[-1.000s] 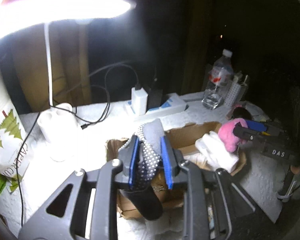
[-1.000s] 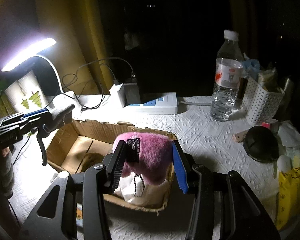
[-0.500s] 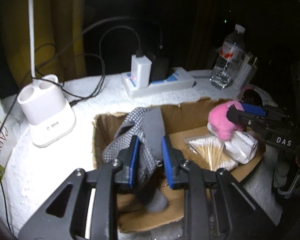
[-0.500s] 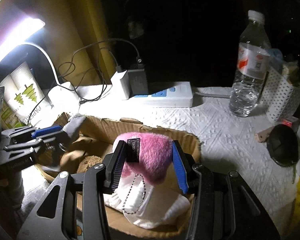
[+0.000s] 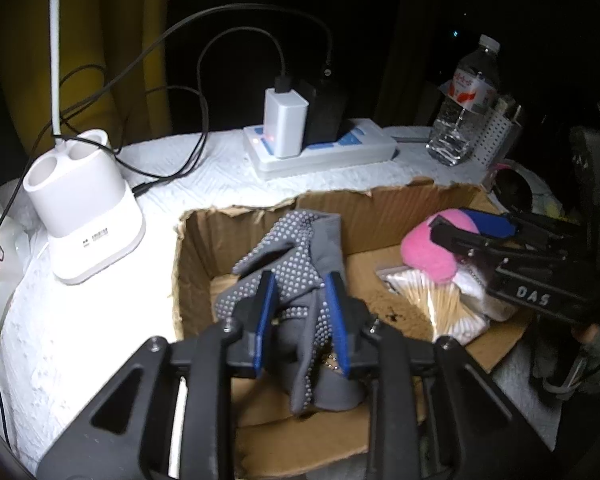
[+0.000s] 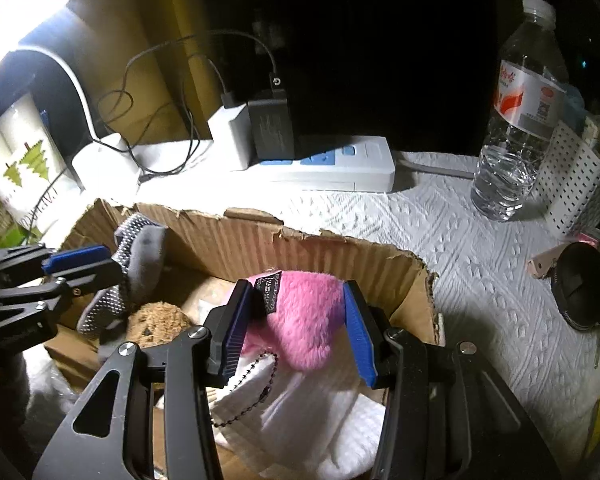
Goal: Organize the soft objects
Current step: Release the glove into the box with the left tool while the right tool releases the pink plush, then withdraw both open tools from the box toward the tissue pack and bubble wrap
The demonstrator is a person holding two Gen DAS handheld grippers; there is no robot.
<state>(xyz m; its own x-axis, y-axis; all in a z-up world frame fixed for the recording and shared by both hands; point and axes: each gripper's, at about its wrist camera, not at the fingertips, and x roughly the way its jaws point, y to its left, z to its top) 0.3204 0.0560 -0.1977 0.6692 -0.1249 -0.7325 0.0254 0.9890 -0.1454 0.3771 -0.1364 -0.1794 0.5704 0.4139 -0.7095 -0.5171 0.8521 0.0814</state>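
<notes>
The grey dotted glove (image 5: 296,264) sits between the blue pads of the left claw (image 5: 300,312), inside the left half of the cardboard box (image 5: 396,204), its cuff drooping to the box floor and its fingers pointing up and away along the claw's line. That claw's jaws are opening around it, so the glove looks about to be left where it lies.

The pink plush (image 6: 304,316) is pinched in the right claw (image 6: 296,320) over the right half of the box, above a white cloth (image 6: 320,432); a pack of cotton swabs (image 5: 440,304) lies below it.

One glove, one plush, one brown fuzzy item (image 6: 156,320), one box on the counter (image 6: 480,240).
</notes>
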